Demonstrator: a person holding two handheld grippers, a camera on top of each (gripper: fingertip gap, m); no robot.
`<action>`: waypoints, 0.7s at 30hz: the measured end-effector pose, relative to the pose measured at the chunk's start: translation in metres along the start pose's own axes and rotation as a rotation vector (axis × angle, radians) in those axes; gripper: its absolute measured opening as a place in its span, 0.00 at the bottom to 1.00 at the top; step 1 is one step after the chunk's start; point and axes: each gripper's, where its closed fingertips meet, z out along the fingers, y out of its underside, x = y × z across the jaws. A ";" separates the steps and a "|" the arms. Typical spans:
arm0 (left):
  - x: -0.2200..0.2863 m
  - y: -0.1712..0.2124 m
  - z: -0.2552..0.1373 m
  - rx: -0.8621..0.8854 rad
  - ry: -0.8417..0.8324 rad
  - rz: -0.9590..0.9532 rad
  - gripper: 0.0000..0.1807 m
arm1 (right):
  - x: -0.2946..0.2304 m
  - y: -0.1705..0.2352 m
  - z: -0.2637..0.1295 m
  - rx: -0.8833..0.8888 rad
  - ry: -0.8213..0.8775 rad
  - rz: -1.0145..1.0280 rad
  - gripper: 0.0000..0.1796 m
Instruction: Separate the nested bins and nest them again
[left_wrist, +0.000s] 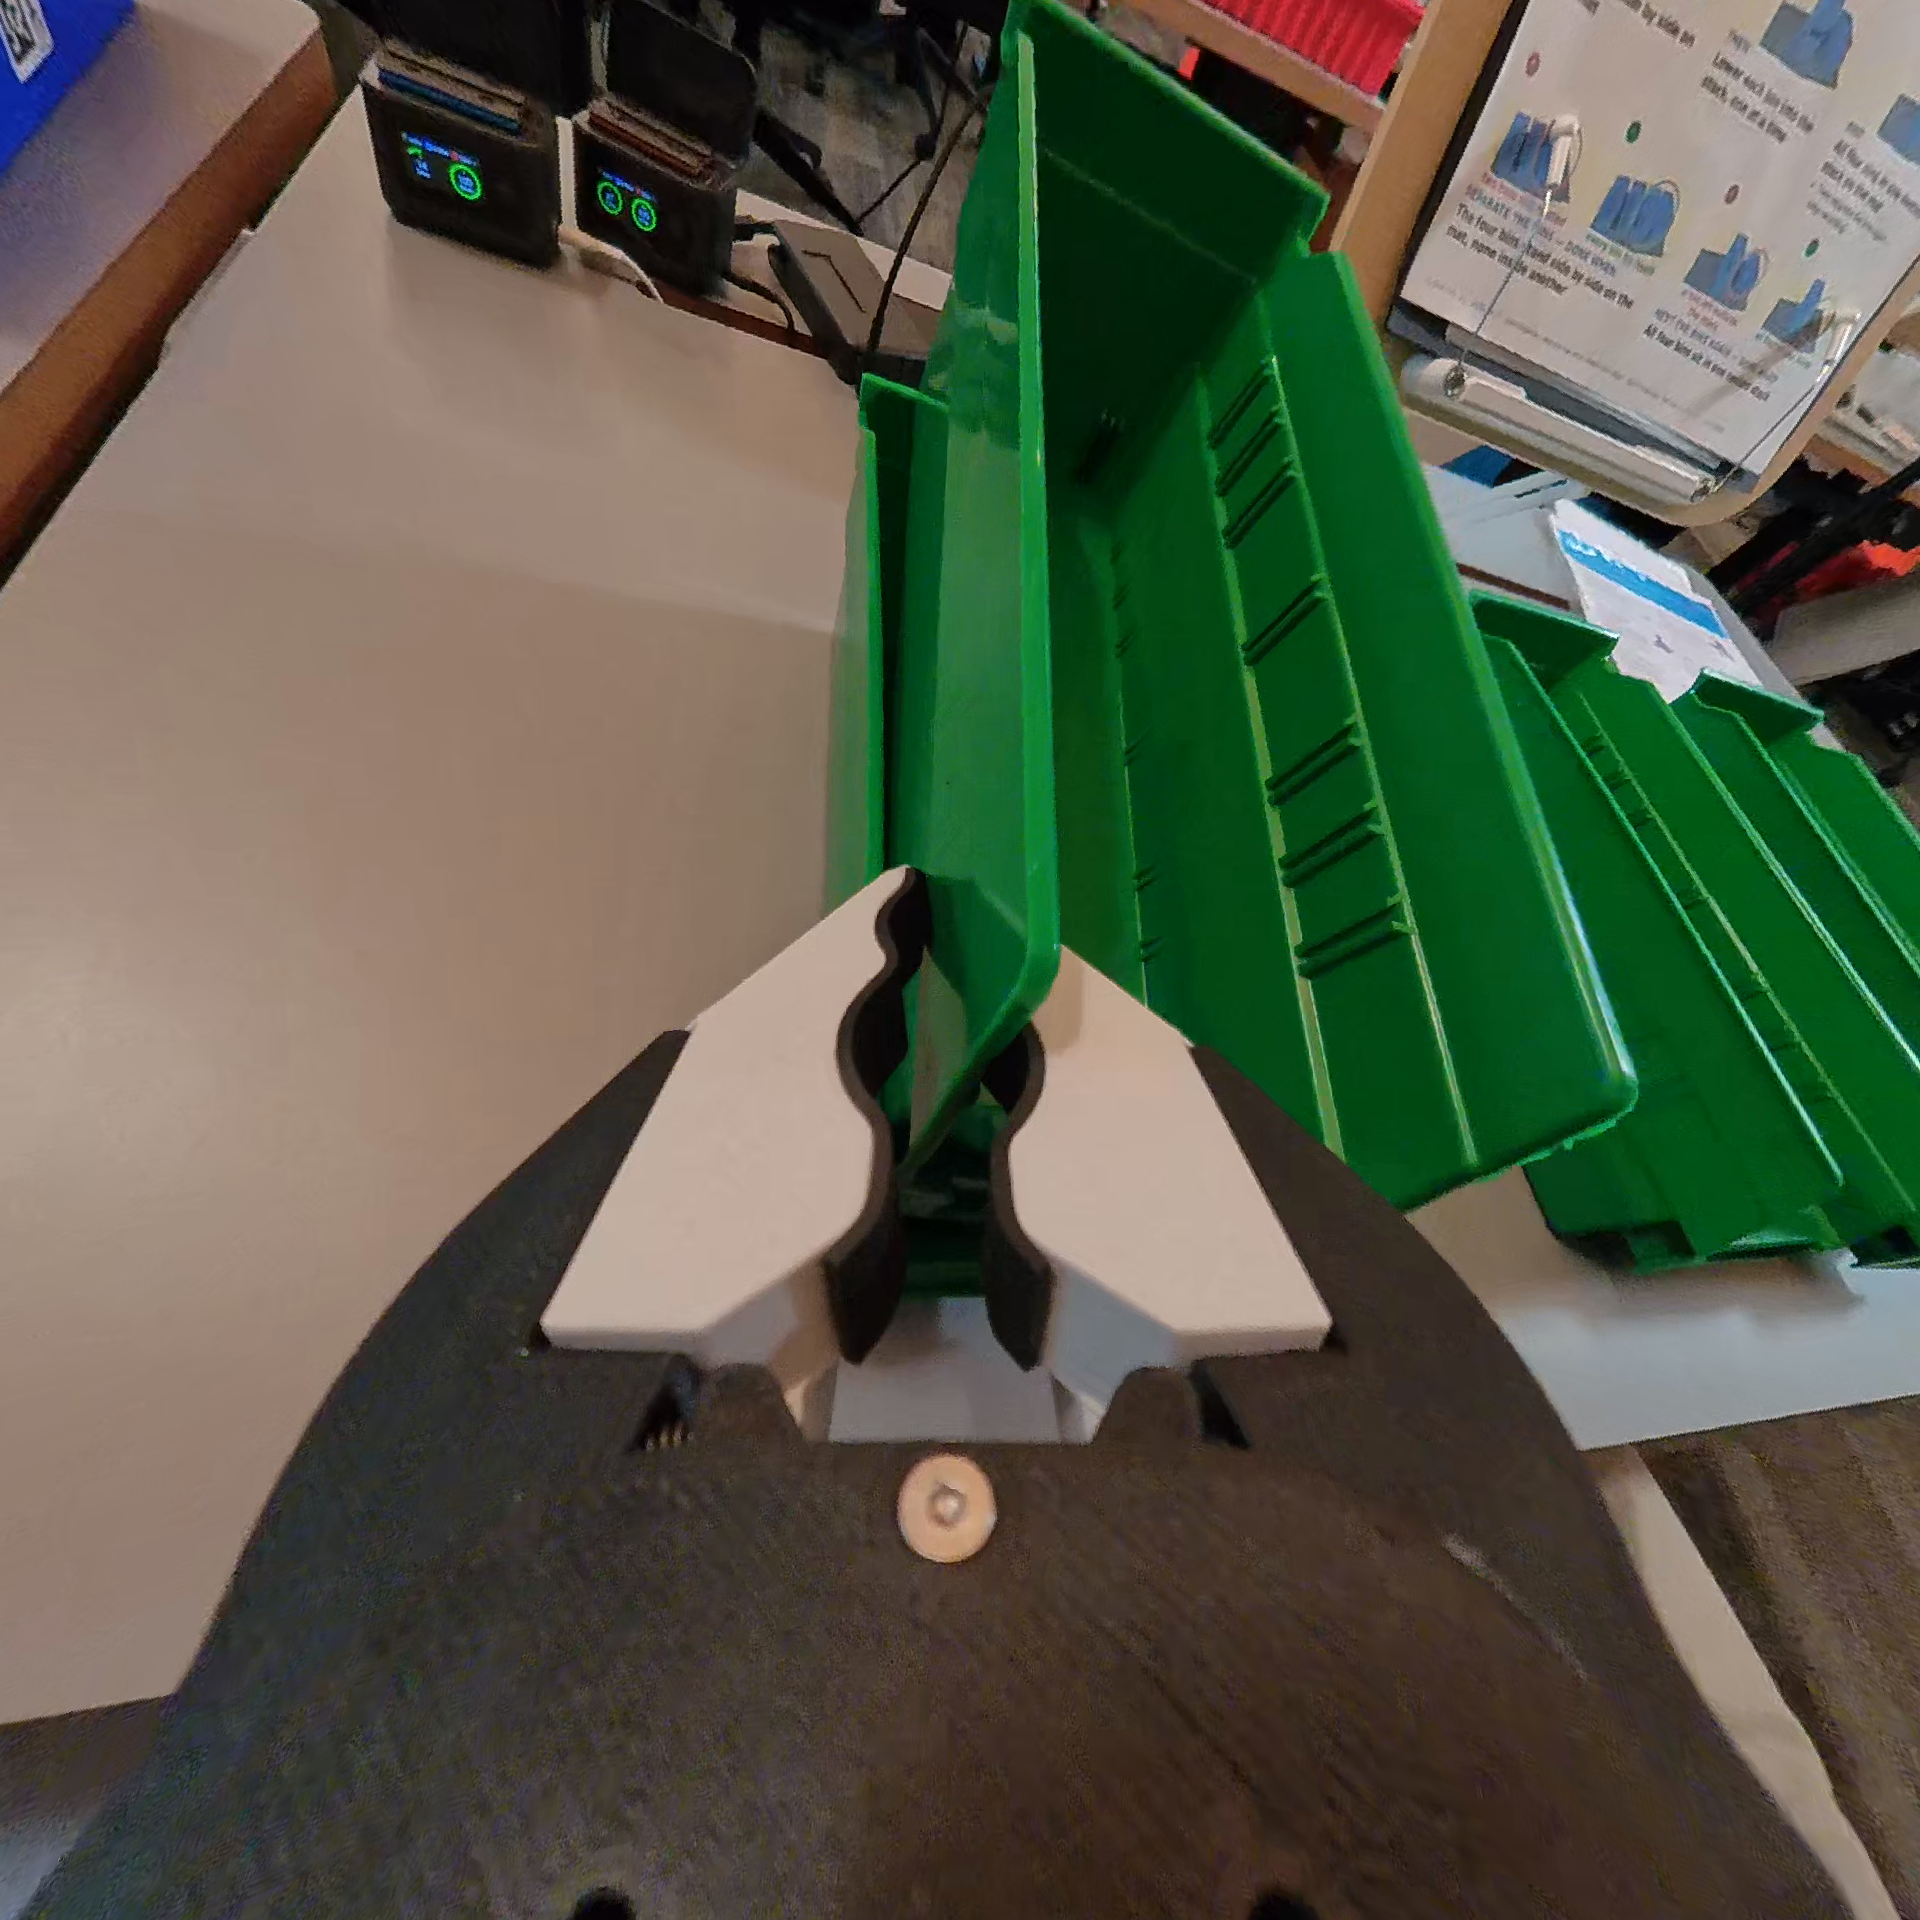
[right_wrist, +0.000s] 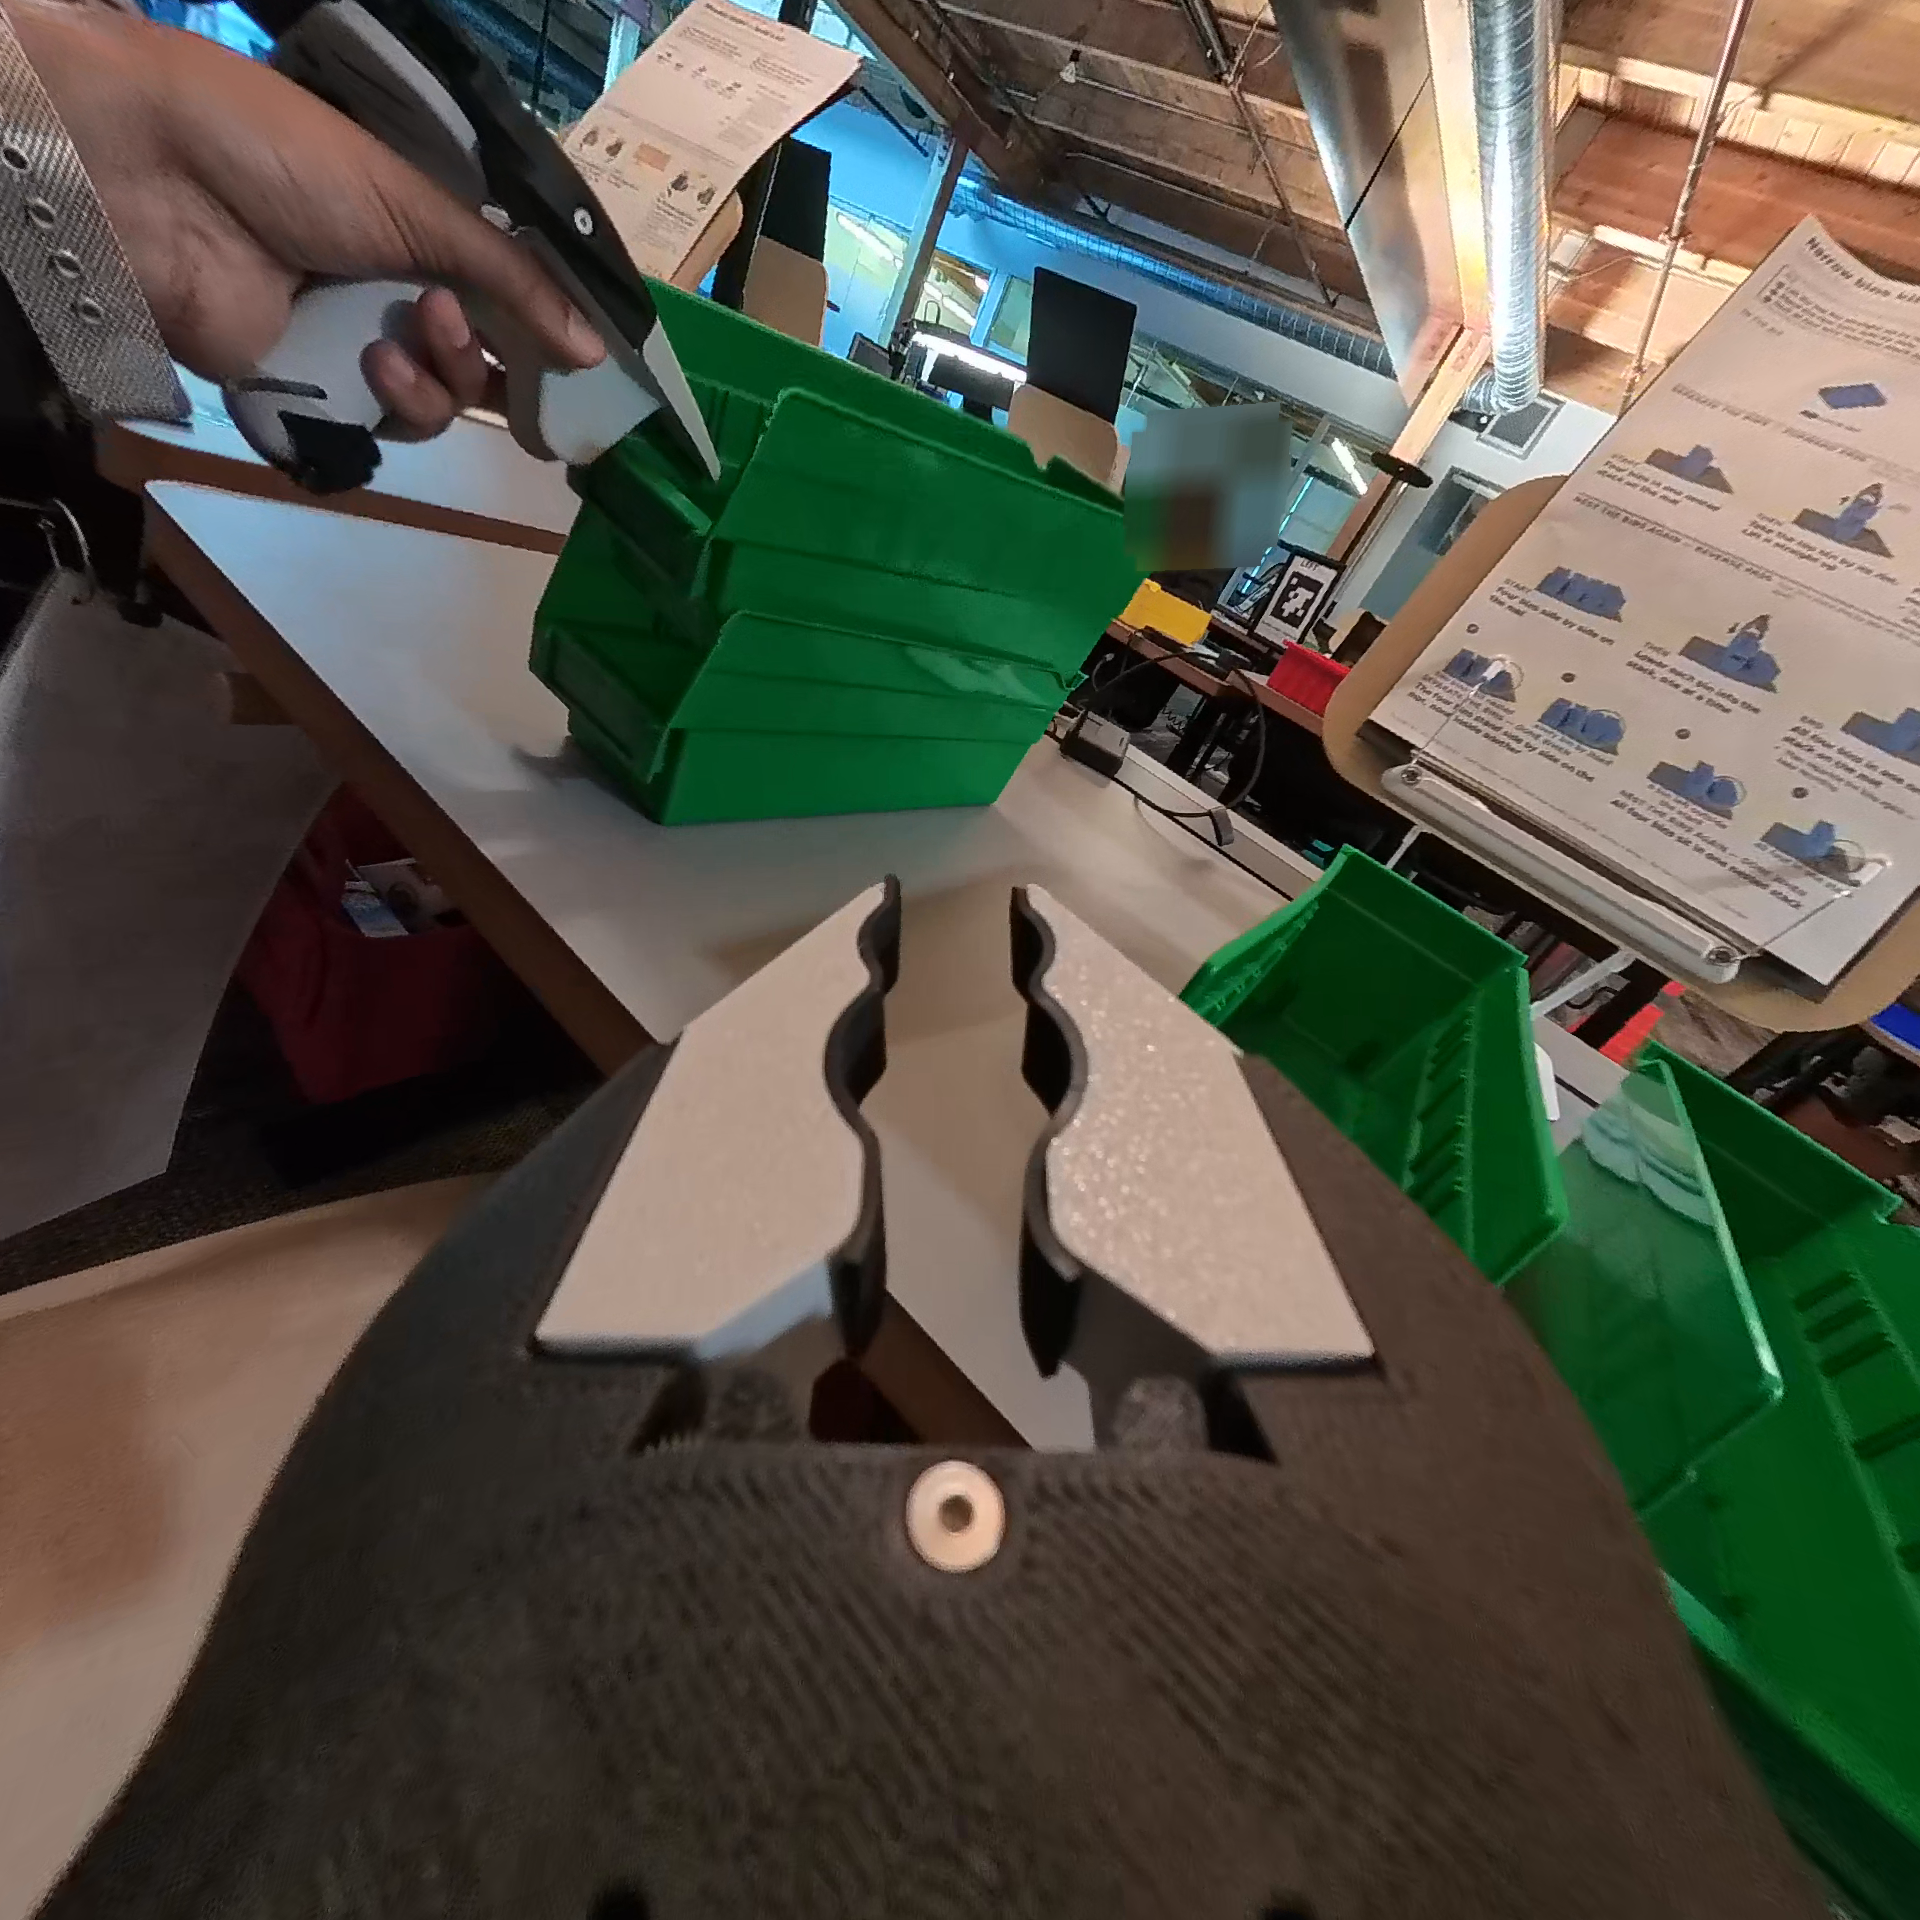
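In the left wrist view, the left tool (left_wrist: 961, 1049) is seen clamped on the near front lip of a tilted green bin (left_wrist: 1195, 727); the lip is pinched between the two wavy black pads, which are nearly together. This bin is raised at its far end and leans out of the nested green bins beneath it, whose rim (left_wrist: 883, 468) shows just left of it. Right of the tool, two more green bins (left_wrist: 1683, 935) are seen lying side by side on a grey mat. The beige table (left_wrist: 416, 727) stretches to the left, and two small black devices with lit screens (left_wrist: 468, 156) stand at its far edge. An instruction sheet on a stand (left_wrist: 1662, 208) is seen to the upper right.

In the right wrist view, the right tool (right_wrist: 956, 1039) is held parted, with nothing between its pads; only the table (right_wrist: 623, 883) is seen through the gap. Ahead and to the left, the stack of green bins (right_wrist: 831, 644) is seen on the table, with the left tool (right_wrist: 665, 416) gripping the front edge of the top bin, held by a person's hand (right_wrist: 291, 208). Just right of the right tool, two separate green bins (right_wrist: 1455, 1070) are seen.
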 end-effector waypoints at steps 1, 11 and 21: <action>0.000 0.001 0.000 -0.007 -0.001 0.006 0.02 | 0.000 0.000 0.000 0.000 -0.001 -0.001 0.11; -0.004 0.017 0.013 -0.021 0.029 -0.058 0.05 | -0.001 0.000 -0.001 0.001 -0.011 -0.004 0.10; -0.008 0.010 0.010 0.035 0.025 -0.027 0.09 | -0.006 0.001 -0.001 -0.002 -0.030 -0.017 0.10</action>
